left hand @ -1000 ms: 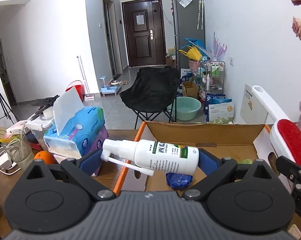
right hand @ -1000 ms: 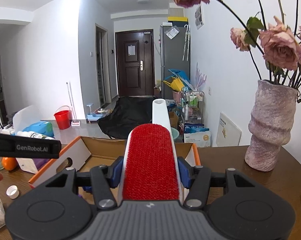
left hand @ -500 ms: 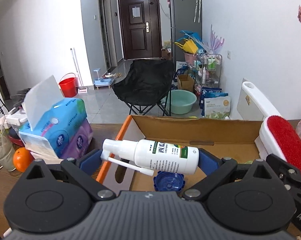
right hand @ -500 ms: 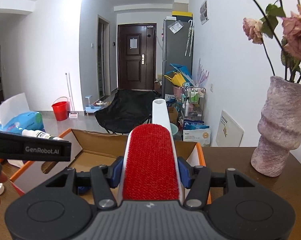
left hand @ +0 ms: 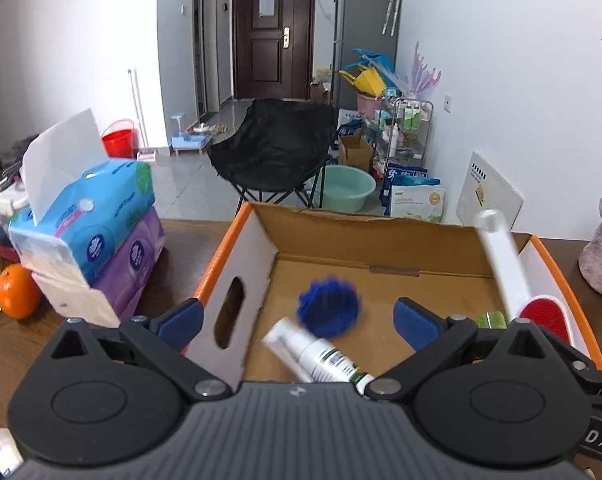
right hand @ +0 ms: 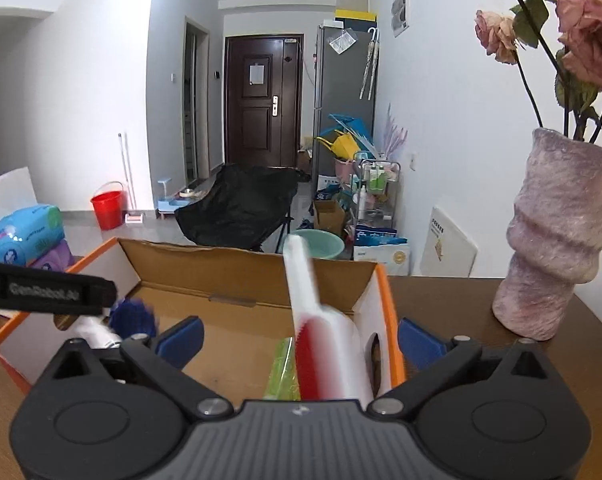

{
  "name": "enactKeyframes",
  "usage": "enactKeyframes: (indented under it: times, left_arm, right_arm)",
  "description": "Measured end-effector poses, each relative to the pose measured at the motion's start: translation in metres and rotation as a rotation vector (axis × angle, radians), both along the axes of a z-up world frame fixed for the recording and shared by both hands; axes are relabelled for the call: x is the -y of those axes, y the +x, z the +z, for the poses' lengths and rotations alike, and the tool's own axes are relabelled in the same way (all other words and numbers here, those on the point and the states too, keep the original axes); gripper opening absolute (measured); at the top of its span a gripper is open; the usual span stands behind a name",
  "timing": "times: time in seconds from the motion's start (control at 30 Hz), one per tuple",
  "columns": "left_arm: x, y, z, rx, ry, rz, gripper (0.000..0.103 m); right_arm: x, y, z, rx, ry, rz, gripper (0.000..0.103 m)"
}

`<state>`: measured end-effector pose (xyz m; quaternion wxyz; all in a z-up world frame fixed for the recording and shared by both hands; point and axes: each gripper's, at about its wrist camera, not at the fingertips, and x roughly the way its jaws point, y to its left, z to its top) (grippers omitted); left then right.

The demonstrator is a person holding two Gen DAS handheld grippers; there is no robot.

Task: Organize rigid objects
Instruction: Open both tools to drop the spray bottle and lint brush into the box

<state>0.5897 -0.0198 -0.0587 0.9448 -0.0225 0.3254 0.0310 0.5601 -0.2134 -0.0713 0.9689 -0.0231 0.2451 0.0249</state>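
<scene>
While both tools hang over the open cardboard box with orange edges [left hand: 237,248], we log the release step: the white spray bottle with green label [left hand: 321,356] lies blurred and tilted near the box's near wall, clear of the blue pads of the left gripper [left hand: 297,320], whose jaws stand wide apart and empty. Our right gripper [right hand: 299,338] has just been opening; the white-handled lint brush with red pile [right hand: 321,356] sits between its spread jaws untouched, blurred, leaning against the box's right wall.

Count inside the box: one spray bottle, one lint brush, one blue ridged cap [left hand: 328,306], one pale green packet [right hand: 283,368].

Outside it: two tissue packs stacked [left hand: 101,216], one orange [left hand: 17,296], one mottled pink vase [right hand: 557,240].

We judge the drop nearly complete. Next we would lift both grippers clear of the box walls, then seek any remaining rigid item on the wooden table [left hand: 181,236]
</scene>
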Motion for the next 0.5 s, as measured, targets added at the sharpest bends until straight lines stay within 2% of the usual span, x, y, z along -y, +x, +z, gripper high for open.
enactKeyframes:
  times: [0.5]
  left_arm:
    - [-0.012, -0.016, 0.011, 0.003, -0.018, 0.017, 0.103]
  right_arm:
    - [0.002, -0.016, 0.007, -0.011, 0.023, 0.009, 0.103]
